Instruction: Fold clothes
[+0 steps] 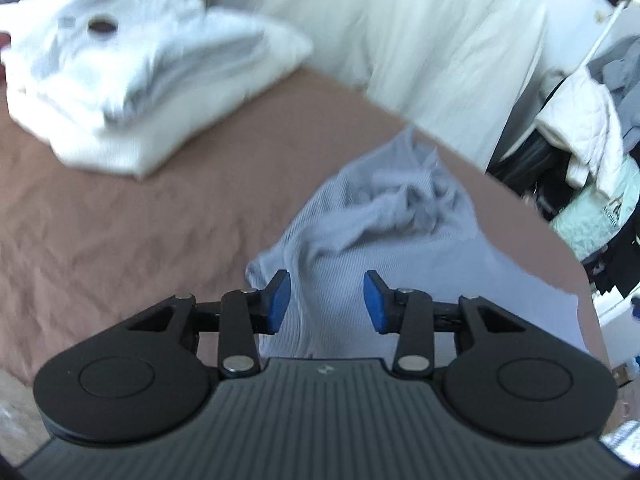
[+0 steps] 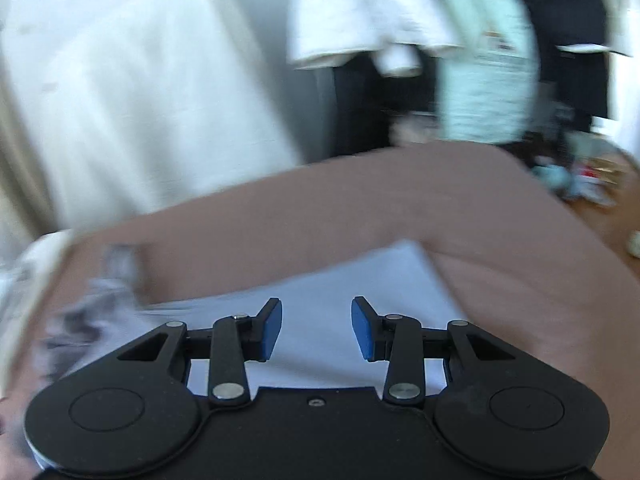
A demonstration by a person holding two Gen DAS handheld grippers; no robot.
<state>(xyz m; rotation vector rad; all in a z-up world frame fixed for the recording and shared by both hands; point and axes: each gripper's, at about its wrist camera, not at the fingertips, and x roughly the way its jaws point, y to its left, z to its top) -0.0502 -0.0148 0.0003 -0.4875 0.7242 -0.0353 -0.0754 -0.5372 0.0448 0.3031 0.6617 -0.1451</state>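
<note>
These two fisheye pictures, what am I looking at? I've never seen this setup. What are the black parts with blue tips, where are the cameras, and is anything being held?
There is no robot here. A person holds a handheld tool in each hand, and a wide-angle camera on each one looks forward along its two fingers, so the black parts at the bottom belong to the tool itself.

The left wrist view shows the left tool, its blue pads spread apart over a crumpled light blue garment lying on a brown sheet. Farther back sits a stack of folded white clothes.

The right wrist view, blurred, shows the right tool, also open, above a flatter part of a pale blue cloth, probably the same garment.

Neither tool holds anything; the cloth lies loose.
</note>
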